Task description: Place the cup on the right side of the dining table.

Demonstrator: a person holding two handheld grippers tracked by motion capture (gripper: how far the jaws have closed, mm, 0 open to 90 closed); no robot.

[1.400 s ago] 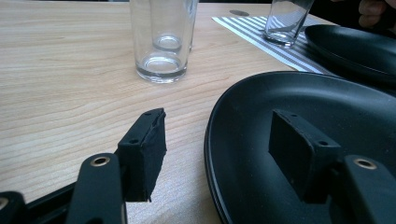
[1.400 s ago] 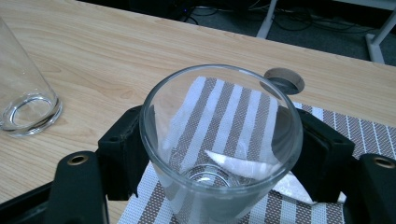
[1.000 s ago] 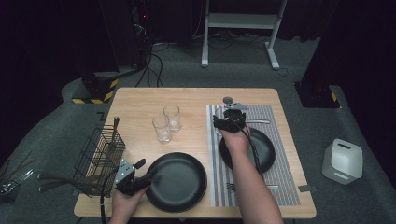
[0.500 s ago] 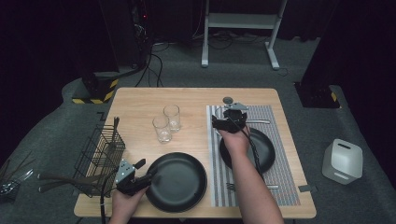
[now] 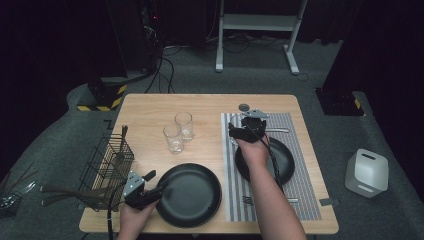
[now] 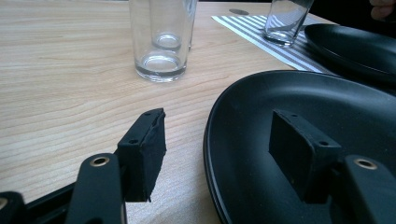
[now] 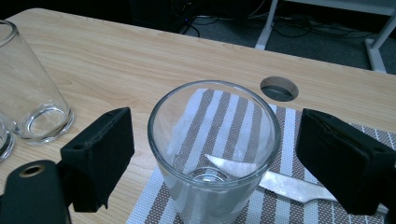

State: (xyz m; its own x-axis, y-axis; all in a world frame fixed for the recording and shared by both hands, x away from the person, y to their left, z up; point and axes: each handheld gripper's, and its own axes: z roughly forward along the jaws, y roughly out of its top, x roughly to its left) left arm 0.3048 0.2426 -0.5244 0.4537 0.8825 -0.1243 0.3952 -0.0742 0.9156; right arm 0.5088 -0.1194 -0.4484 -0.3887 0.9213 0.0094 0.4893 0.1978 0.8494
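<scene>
The right tool [image 7: 212,154] stands with its jaws spread wide on either side of a clear drinking glass [image 7: 214,149], which sits upright on the corner of a brown-and-white striped placemat [image 7: 280,140]. The pads are apart from the glass wall on both sides — the jaws have just been opening, with the glass between them. Behind the glass a table knife [image 7: 289,184] lies on the mat, and a round cable hole [image 7: 279,88] shows in the wooden surface [image 7: 116,56] above it in the right gripper view. In the high view this tool [image 5: 245,130] is right of the frame's centre, at the upper left corner of the placemat [image 5: 300,185], with a small black plate [image 5: 282,160] just below it under the forearm.

The left tool [image 6: 219,149] is also spread, holding nothing: one jaw hangs over the bare wood, the other over the rim of a large black plate [image 6: 303,98]. In the high view it [image 5: 150,187] sits at the lower left, at the left edge of that plate [image 5: 192,192]. Two more empty glasses [image 5: 179,131] stand together near the middle of the surface, and a black wire cutlery basket [image 5: 107,162] stands at the left edge. A fork [image 5: 250,200] lies low on the mat. No brand, label or writing can be read — nothing legible on any item.
</scene>
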